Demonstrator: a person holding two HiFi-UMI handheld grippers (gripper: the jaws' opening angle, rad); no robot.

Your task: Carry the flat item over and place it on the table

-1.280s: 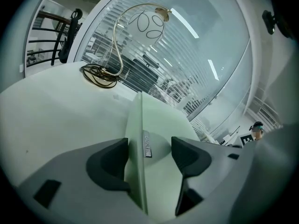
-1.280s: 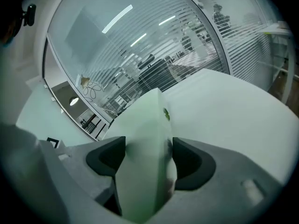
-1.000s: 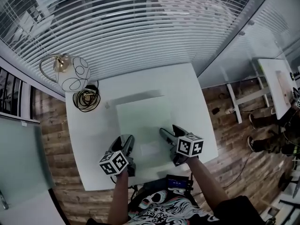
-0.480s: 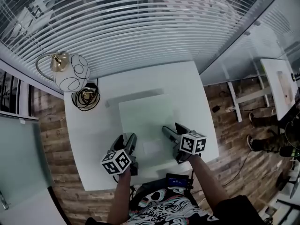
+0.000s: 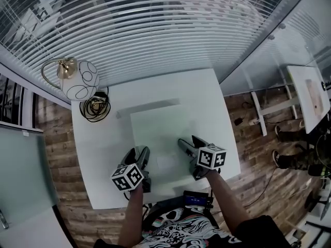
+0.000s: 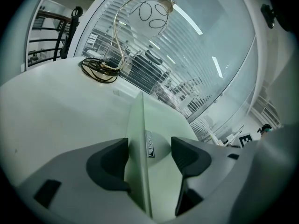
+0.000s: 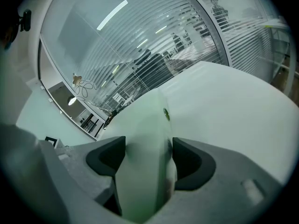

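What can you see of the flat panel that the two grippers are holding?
The flat panel is a thin, stiff-looking, pale green-white sheet, roughly square, with a small dark label near its left side. It sits about level over the white table. The left gripper and right gripper clamp its near edge from either side.
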